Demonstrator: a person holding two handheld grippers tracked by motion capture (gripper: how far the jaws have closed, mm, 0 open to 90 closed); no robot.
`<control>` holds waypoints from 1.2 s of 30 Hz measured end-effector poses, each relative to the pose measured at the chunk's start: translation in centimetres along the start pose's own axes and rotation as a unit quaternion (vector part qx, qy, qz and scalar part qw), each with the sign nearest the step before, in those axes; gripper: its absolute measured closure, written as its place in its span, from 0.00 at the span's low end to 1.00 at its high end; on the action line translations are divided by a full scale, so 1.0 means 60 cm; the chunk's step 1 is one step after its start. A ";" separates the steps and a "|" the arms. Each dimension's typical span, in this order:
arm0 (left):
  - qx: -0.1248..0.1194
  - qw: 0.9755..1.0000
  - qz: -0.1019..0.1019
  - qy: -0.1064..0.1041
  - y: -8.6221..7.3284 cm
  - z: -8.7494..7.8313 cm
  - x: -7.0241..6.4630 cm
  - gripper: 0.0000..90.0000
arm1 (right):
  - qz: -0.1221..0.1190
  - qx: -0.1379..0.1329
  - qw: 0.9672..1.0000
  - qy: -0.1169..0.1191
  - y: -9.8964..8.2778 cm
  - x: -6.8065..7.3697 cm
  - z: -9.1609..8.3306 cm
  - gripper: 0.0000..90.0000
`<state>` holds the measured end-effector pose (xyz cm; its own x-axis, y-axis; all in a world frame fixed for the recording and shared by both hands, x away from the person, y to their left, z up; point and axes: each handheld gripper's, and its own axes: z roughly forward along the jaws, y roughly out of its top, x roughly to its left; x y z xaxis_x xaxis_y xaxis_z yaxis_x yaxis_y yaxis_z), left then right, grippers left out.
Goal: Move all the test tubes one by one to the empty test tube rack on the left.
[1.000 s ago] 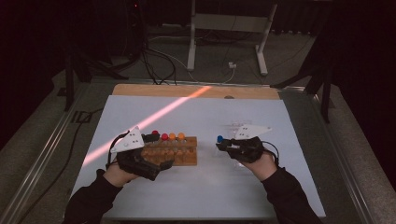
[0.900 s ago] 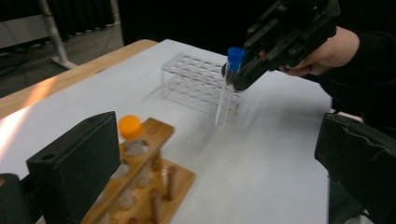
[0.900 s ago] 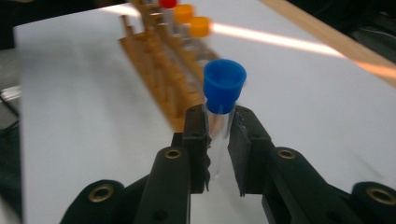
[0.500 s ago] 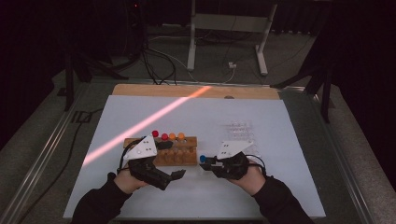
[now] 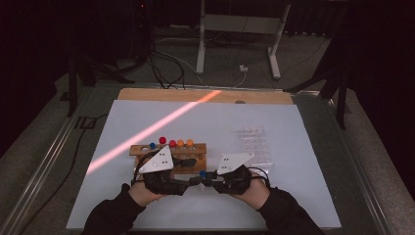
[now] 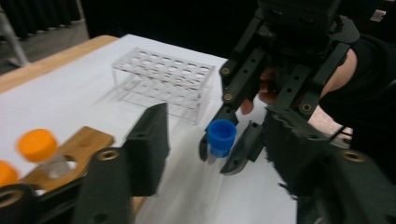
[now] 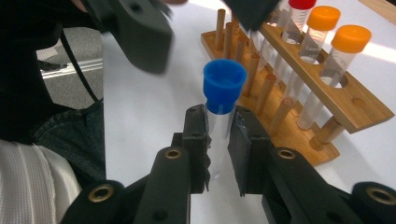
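At lower centre of the high view, the right tongs (image 7: pixel 218 135) grip a blue-capped tube (image 7: pixel 223 100) upright between their jaws, just in front of the wooden rack (image 5: pixel 195 164). The left tongs (image 6: pixel 219 154) stand wide open beside it, holding nothing, above the desk (image 5: pixel 293 196).

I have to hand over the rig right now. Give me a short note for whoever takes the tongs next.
Right tongs: shut on the blue-capped tube, held upright just below its cap.
Left tongs: open, empty, facing that tube as if to take it or its cap.
Wooden rack: stands beside the left hand; tubes with red, orange and blue caps sit in it.
Clear plastic rack: on the white mat to the right, apparently empty.
Done: one tube out of the wooden rack, in hand.
Left: probably a handover or uncapping, then placing; the other tubes are untouched.
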<state>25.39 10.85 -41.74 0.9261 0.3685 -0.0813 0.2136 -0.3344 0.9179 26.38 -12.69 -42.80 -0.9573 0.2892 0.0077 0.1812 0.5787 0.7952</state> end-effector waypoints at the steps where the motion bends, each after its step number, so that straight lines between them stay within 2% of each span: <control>1: 0.002 1.000 0.000 -0.004 -0.001 0.003 -0.001 0.56 | 0.000 0.001 1.000 0.002 0.000 0.001 0.001 0.86; 4: 0.008 1.000 0.003 -0.008 -0.003 0.011 -0.003 0.64 | 0.000 0.003 1.000 0.003 0.001 0.002 0.004 0.86; 6: 0.017 1.000 0.010 -0.001 -0.003 0.017 -0.005 0.68 | -0.001 0.001 1.000 0.003 0.001 0.002 0.004 0.86; 11: 0.016 1.000 0.017 -0.003 -0.004 0.019 -0.004 0.83 | 0.002 -0.003 1.000 0.003 0.001 0.001 0.001 0.86; 15: 0.015 1.000 0.019 -0.001 0.000 0.014 -0.003 0.85 | 0.003 -0.011 1.000 0.002 0.000 0.000 0.001 0.84; 19: 0.010 1.000 0.018 0.018 0.006 -0.002 0.005 0.86 | 0.011 -0.026 0.999 -0.018 -0.002 -0.005 -0.007 0.64; 24: 0.004 0.998 0.019 0.056 0.019 -0.037 0.023 0.86 | 0.044 -0.055 0.996 -0.049 -0.011 -0.022 -0.017 0.31; 27: -0.003 0.996 0.020 0.083 0.029 -0.069 0.034 0.86 | 0.056 -0.059 0.995 -0.056 -0.015 -0.028 -0.020 0.17; 29: -0.009 0.995 0.021 0.101 0.033 -0.087 0.040 0.85 | 0.070 -0.061 0.994 -0.060 -0.018 -0.032 -0.023 0.13; 32: -0.024 0.991 0.021 0.133 0.041 -0.125 0.050 0.85 | 0.070 -0.058 0.994 -0.060 -0.024 -0.035 -0.025 0.02; 36: -0.036 0.981 0.020 0.191 0.046 -0.177 0.065 0.85 | 0.082 -0.065 0.992 -0.064 -0.035 -0.039 -0.032 0.00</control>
<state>26.30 20.58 -35.39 0.7456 0.6596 0.0949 0.1438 -0.2983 0.9436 27.83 -16.04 -43.32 -0.8790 0.4712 0.0724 0.2937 0.4155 0.8609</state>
